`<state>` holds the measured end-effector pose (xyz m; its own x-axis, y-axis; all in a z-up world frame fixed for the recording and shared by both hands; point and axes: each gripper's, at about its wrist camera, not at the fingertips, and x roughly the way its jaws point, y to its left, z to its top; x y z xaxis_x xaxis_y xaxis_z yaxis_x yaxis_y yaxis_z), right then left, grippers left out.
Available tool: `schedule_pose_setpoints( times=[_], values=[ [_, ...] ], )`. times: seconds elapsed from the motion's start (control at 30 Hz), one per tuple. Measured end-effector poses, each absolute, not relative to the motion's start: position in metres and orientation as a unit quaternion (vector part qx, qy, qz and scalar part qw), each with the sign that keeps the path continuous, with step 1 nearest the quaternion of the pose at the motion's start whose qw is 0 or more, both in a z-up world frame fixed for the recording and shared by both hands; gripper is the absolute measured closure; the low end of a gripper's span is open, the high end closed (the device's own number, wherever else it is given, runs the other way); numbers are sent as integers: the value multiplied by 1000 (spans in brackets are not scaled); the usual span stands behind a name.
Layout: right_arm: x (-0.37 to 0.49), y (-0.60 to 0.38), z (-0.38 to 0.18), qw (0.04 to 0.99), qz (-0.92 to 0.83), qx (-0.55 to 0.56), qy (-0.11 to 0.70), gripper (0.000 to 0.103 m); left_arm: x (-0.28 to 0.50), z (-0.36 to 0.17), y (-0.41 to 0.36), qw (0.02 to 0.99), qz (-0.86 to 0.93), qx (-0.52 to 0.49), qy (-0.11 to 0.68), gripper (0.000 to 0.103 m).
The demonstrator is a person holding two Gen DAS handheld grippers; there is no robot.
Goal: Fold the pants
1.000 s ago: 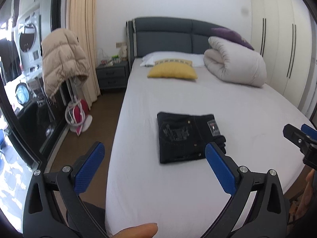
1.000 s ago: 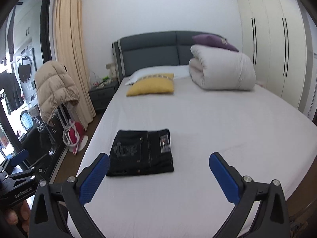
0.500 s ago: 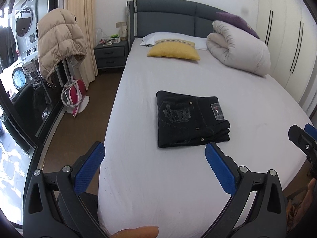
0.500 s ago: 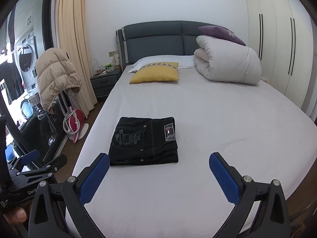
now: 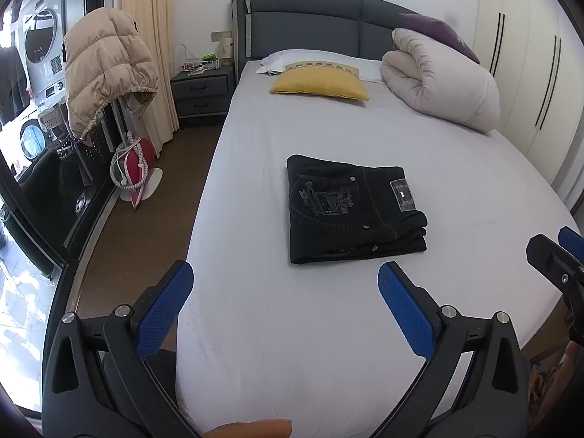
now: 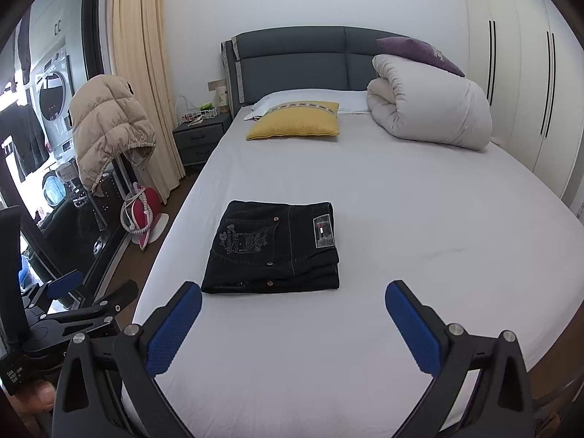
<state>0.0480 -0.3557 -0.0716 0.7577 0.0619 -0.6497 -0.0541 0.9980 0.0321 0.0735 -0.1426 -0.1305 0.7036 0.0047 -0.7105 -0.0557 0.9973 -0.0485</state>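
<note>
Your wide bed with its smooth white sheet (image 6: 419, 226) carries the work; on its left half the black denim pants (image 6: 272, 248) lie as a compact squared stack, pocket embroidery and label patch up, edges roughly even; the folding looks done, with at most a tidy of the right-hand layers left; your left gripper (image 5: 284, 295) and right gripper (image 6: 292, 314) both hang spread wide, empty, short of the pants.

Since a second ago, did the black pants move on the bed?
No. The folded black pants stay the same way from the yellow pillow; only the cameras shifted.
</note>
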Motion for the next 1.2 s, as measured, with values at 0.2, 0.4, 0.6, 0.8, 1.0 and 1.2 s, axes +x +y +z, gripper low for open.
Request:
schedule_pose_setpoints(
  times=[0.2,0.4,0.6,0.8,1.0,1.2],
  values=[
    [49,-356,-75,935,31,6,352,0,77,-137,-145,920,17,-33,389,0],
    [50,-357,-79,933,31,7,359,0,80,-140,-144,918,16,-33,394,0],
    [50,-357,-81,932,32,6,362,0,82,-143,-144,917,15,-34,397,0],
    [50,-357,-81,931,32,6,363,0,83,-146,-146,916,12,-33,401,0],
    [49,-358,-83,931,31,7,364,0,83,-148,-147,915,11,-34,402,0],
    [48,-359,-85,930,31,7,365,0,83,-150,-148,914,10,-35,403,0]
  ],
)
